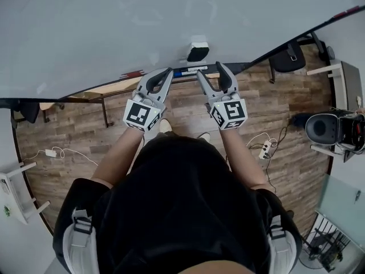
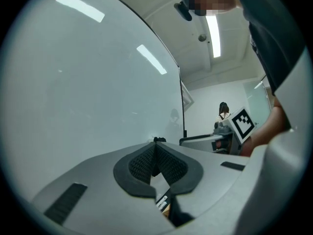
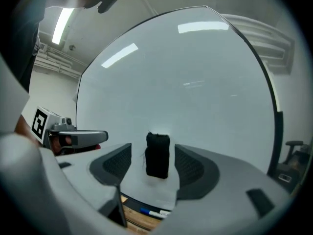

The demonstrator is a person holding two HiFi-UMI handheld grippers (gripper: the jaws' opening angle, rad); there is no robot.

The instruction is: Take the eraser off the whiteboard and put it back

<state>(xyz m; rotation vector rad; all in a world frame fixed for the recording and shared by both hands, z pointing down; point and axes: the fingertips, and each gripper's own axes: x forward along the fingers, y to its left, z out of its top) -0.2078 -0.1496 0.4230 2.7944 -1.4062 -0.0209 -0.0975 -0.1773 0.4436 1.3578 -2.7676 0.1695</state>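
Observation:
The black eraser sticks upright on the whiteboard, just above the marker tray. My right gripper is open and points at the board. In the right gripper view the eraser shows in the gap between the pads, a little ahead of them and untouched. My left gripper is held level beside it on the left, also facing the board. Its pads meet at the tips with nothing between them. The left gripper also shows in the right gripper view.
A blue marker lies in the tray under the eraser. Below the board are a wooden floor, a power strip with cables, black chairs and a white table. A person stands far off.

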